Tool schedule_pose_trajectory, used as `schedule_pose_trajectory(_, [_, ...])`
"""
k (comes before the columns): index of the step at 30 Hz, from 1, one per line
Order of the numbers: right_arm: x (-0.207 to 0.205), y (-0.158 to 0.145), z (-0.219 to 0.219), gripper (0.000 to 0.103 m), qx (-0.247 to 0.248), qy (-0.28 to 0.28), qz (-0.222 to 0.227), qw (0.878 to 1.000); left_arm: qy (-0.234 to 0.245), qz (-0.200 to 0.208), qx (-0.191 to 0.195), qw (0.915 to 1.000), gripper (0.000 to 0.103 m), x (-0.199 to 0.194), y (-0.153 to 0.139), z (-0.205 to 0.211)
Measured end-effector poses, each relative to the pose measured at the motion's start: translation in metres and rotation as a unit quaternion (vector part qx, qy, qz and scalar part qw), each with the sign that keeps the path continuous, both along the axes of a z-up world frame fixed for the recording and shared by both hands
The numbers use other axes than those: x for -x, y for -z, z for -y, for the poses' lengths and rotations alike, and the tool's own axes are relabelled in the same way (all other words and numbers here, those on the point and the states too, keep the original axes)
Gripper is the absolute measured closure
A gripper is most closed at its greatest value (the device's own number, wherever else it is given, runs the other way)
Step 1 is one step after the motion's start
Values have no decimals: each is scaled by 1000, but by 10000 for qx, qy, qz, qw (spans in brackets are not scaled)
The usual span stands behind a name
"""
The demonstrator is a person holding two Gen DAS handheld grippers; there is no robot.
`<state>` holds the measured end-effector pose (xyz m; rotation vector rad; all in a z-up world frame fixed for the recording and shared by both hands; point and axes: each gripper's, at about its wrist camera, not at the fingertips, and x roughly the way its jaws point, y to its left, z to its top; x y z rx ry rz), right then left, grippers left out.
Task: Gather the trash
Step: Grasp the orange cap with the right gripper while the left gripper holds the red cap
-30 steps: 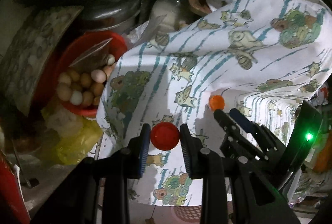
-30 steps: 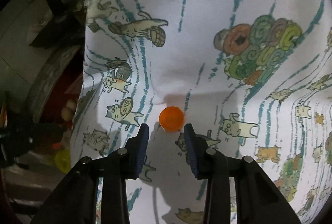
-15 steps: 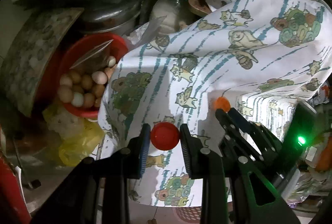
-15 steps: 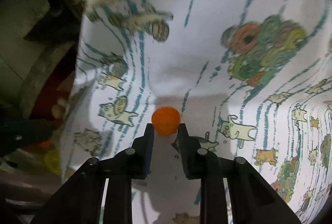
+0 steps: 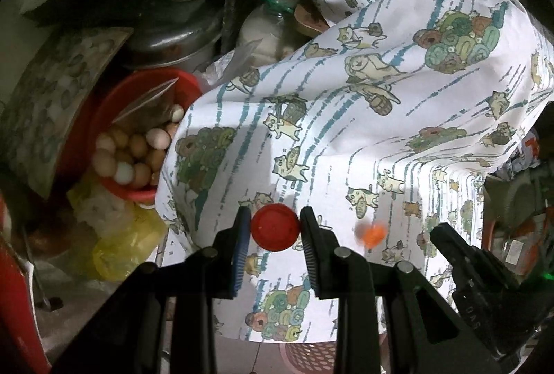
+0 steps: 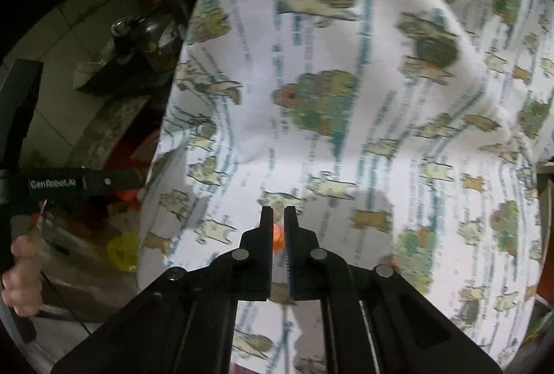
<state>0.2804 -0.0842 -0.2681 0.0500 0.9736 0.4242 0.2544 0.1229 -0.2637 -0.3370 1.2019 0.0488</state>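
- Left gripper (image 5: 275,228) pinching red bottle cap (image 5: 274,227) between both pads, above near edge of cat-print cloth (image 5: 346,138).
- Right gripper (image 6: 278,228) having just been closing, jaws now nearly together, squeezing small orange cap (image 6: 278,234) between them, over same cloth.
- Orange cap (image 5: 370,233) showing blurred in left view, right of red cap.
- Sitting at far left beside cloth: red bowl (image 5: 104,104) holding eggs (image 5: 131,152).
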Motion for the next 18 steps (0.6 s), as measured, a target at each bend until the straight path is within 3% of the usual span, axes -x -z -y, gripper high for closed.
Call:
schedule_pose_trajectory(3, [2,2,6,95,-18,-94,-104,9999,52,57,-44,10000,76,1,-3,4])
schedule_pose_trajectory(4, [1,5,9,90,-37,-133,-218,9997,57,59,-72,9999,76,1,-3,5])
schedule_pose_trajectory(6, [0,13,13,67,-84,-154,-468,9988,75,46,-82,9999,76,1,-2,8])
schedule_pose_trajectory(7, [-1,18,12,45,-85,-166,-545,9983,91,38,-93,9999,76,1,-2,9])
schedule_pose_trajectory(8, [0,22,9,43,-65,-211,-565,9982,105,30,-116,9999,76,1,-1,10])
schedule_pose_trajectory(15, [24,48,-29,43,-144,-803,-1145,9901,79,-35,-214,9997,76,-1,3,7])
schedule_pose_trajectory(18, [33,56,-45,51,-108,-812,-1254,9887,14,-1,-163,9999,76,0,1,3])
